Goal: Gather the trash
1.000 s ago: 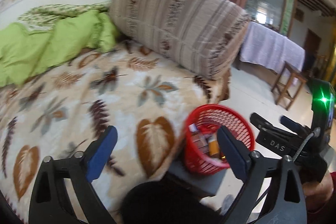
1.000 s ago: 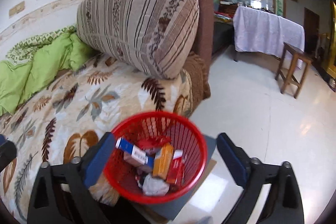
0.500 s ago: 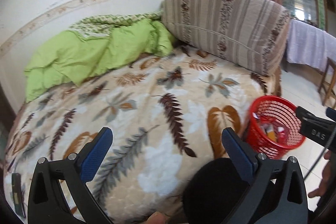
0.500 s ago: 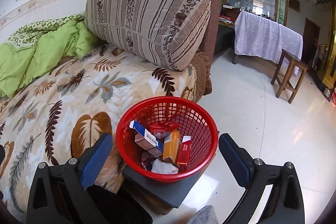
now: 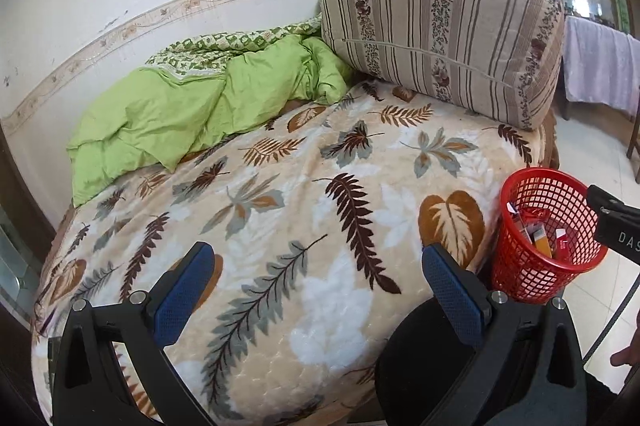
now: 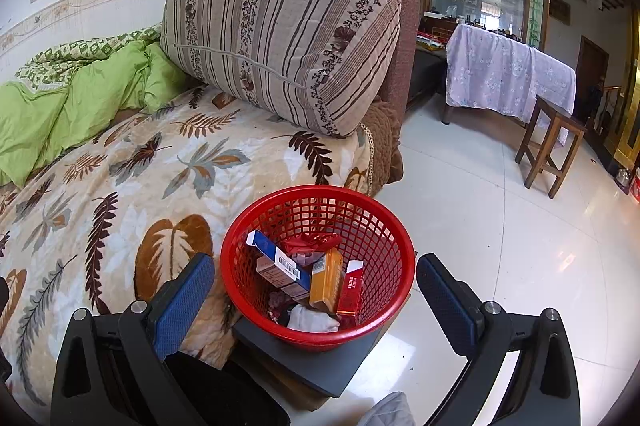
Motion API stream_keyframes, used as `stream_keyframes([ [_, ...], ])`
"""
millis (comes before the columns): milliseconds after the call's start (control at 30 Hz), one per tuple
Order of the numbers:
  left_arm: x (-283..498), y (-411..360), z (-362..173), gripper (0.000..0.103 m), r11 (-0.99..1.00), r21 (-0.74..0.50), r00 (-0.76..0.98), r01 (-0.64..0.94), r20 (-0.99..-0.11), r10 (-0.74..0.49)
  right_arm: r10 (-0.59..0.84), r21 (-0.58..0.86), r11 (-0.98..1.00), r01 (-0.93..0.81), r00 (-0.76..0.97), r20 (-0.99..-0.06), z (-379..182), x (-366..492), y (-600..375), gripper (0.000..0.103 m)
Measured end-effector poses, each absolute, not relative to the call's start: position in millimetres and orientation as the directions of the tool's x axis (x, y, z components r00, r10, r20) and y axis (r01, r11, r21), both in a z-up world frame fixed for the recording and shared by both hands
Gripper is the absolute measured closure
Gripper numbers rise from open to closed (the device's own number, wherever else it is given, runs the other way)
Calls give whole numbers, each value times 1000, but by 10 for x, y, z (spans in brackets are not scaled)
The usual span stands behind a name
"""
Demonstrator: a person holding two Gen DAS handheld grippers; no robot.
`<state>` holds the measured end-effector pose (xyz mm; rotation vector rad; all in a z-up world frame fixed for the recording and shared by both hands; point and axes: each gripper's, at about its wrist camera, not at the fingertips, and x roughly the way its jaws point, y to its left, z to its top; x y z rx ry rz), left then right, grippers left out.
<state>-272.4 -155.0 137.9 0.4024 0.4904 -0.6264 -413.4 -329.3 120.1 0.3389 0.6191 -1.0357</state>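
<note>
Red mesh basket (image 6: pixel 318 262) beside the bed, on a dark flat stand (image 6: pixel 308 358) on the floor; trash already inside: blue-white carton (image 6: pixel 280 262), orange box (image 6: pixel 326 280), red cigarette pack (image 6: pixel 350 290), crumpled red wrapper (image 6: pixel 310 242), white wad (image 6: pixel 312 320). No loose trash visible on the leaf-print blanket (image 5: pixel 280 210).

Left gripper (image 5: pixel 316 292) over the blanket, jaws wide apart, nothing between. Right gripper (image 6: pixel 314 300) just above the basket, jaws apart, straddling the rim without touching, nothing held.

Handling, by judgement: cartons light, thin card, crush under a hard squeeze, best pinched across flat faces. Wrapper and wad soft, likely slippery foil, need a deep bite. Basket light, flexible plastic, tips easily; best taken at the rim, not the mesh wall.

Around: striped bolster (image 5: pixel 440 42) against the sofa arm, green quilt (image 5: pixel 192 114) bunched by the wall, could hide small litter in its folds. Dark rounded shape (image 5: pixel 420 358) low in the left view, partly blocking the bed edge. Wooden stool (image 6: pixel 554 146) and covered table (image 6: pixel 508 74) well apart, out of the way.
</note>
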Motion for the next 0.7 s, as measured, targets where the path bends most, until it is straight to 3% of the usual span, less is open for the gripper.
stream_keyframes([
  [700,-2649,-1460,1361,0,751,165,687,640,-560,-462,-697,-31,473,880,352,-625,1220,-4144,-3293,1],
])
